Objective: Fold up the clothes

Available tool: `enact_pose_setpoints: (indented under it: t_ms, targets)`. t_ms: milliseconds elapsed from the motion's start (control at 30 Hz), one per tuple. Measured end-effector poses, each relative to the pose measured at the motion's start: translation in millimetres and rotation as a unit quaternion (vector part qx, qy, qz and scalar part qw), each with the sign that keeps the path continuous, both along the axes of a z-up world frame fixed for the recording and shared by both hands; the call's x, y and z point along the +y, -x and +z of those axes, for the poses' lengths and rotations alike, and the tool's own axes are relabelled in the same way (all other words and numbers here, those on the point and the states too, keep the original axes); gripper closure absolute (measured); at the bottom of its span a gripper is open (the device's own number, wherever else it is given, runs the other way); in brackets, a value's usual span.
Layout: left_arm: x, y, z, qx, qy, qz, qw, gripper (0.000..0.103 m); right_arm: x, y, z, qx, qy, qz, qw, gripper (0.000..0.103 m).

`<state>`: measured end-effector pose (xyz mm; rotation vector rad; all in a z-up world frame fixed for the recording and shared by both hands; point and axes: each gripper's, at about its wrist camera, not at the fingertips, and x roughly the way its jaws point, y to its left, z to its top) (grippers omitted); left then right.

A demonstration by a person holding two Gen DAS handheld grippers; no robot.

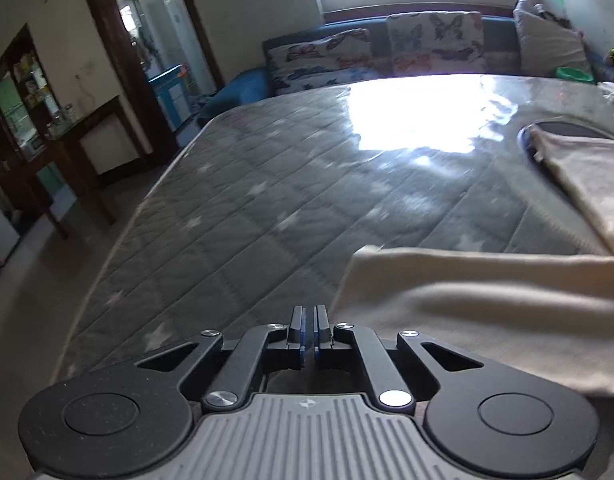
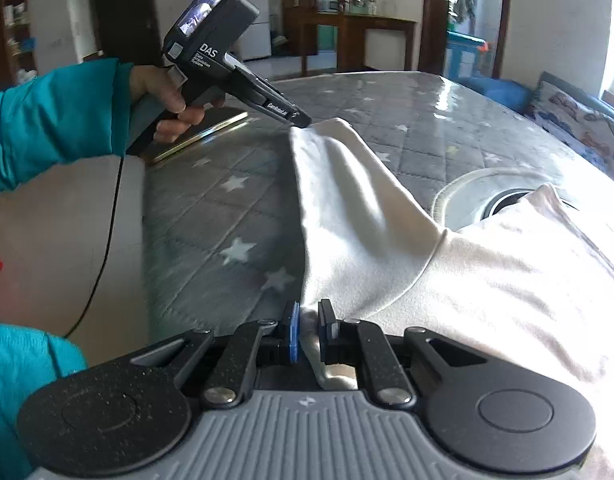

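Grey quilted mattress cover with white stars [image 2: 211,216], under glossy clear plastic, fills our work surface. At nine o'clock in the right wrist view our teal sleeve [image 2: 47,120] leads to the left hand [image 2: 163,92] gripping the black pistol-shaped left gripper [image 2: 305,122], whose tip meets the far corner of the cream knit garment [image 2: 387,220]. In its own view the jaws look shut, with no cloth visible between them, so we cannot tell whether it holds that corner. At six o'clock, the right gripper [image 2: 309,326] pinches a near edge of the same cloth between its blue pads [image 2: 293,332]. We judge both ends are being taken up to lift and fold the side. Toward one o'clock lies a round opening [image 2: 503,196] beneath the garment; beyond stand a dark wooden cabinet [image 2: 347,8] and butterfly-print cushions [image 1: 435,40].
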<state>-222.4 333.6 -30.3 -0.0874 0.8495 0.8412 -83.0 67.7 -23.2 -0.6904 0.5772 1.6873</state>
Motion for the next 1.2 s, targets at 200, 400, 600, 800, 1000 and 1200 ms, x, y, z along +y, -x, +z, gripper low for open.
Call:
enact_pose_setpoints:
  t_ms: [200,400,600,800,1000,1200]
  targets:
    - [1,3,8,-0.005,0.006,0.020,0.9998,0.097,-3,2,6,0.025,-0.018,-0.024,0.999,0.083]
    - [-29,-12,30,-0.054,0.010,-0.028,0.9981,0.094,-44,-28,20,0.040,-0.019,-0.121,0.992,0.082]
    - [-78,-42,44,-0.105,0.048,-0.135,0.9840,0.092,-81,-59,8,0.060,0.018,-0.211,0.976,0.082]
    - [-129,-77,43,-0.127,0.108,-0.254,0.9528,0.092,-105,-55,-2,0.061,0.028,-0.213,0.975,0.081]
    - [-181,-104,28,-0.131,0.141,-0.345,0.9186,0.092,-114,-68,15,0.058,-0.022,-0.257,0.964,0.073]
    - [-215,-111,5,-0.099,0.166,-0.392,0.8994,0.092,-110,-87,-4,0.065,-0.012,-0.317,0.946,0.073]
